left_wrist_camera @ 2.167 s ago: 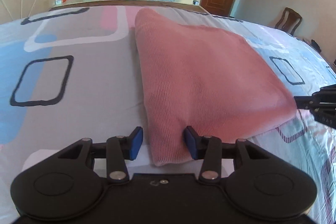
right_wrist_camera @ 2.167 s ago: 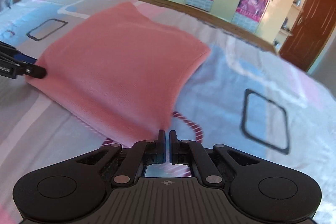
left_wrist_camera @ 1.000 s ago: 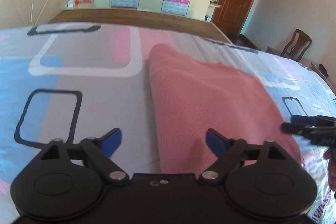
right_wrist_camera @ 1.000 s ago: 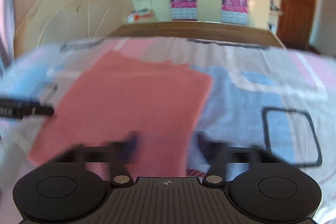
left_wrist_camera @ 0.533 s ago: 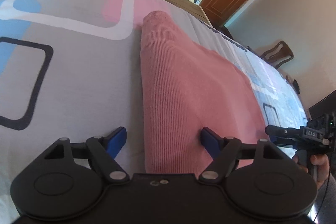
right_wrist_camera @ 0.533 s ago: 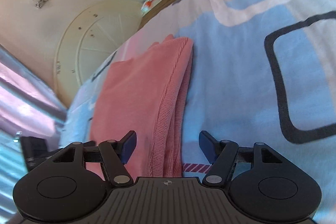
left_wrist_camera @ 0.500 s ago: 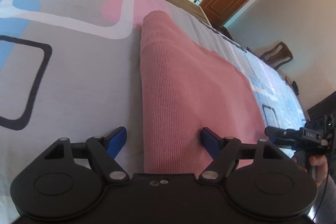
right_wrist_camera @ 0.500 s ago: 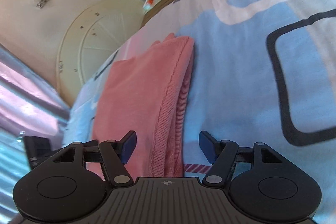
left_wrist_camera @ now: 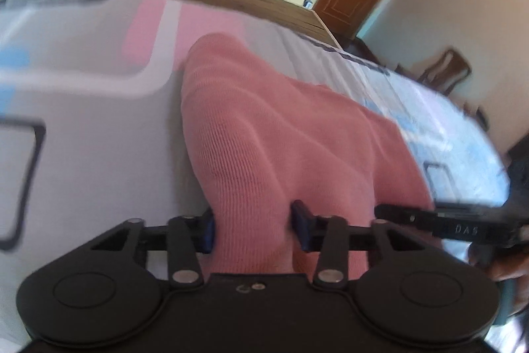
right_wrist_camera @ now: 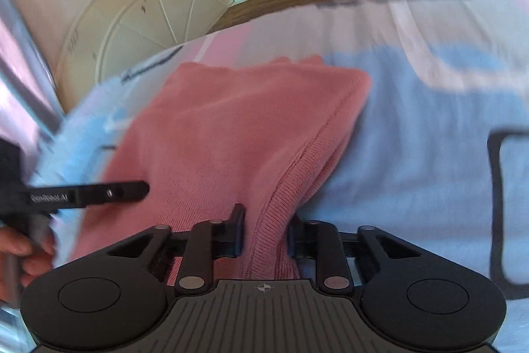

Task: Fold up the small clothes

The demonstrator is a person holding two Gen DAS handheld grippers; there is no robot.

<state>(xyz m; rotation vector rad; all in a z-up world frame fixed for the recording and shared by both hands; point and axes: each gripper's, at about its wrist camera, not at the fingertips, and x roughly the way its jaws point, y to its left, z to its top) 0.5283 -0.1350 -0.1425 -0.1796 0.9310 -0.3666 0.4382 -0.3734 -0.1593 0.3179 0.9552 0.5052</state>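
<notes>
Gripping the near corners of the pink sweater, both tools are closed on bunched cloth: the left tool pinches its left near edge, the right tool its ribbed hem toward 5 o'clock. The folded sweater lies on the bed, spreading from 6 toward 12 o'clock.

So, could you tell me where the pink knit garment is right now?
The pink knit garment lies on the patterned bedsheet, its near edge bunched in both views between the left gripper and the right gripper.
</notes>
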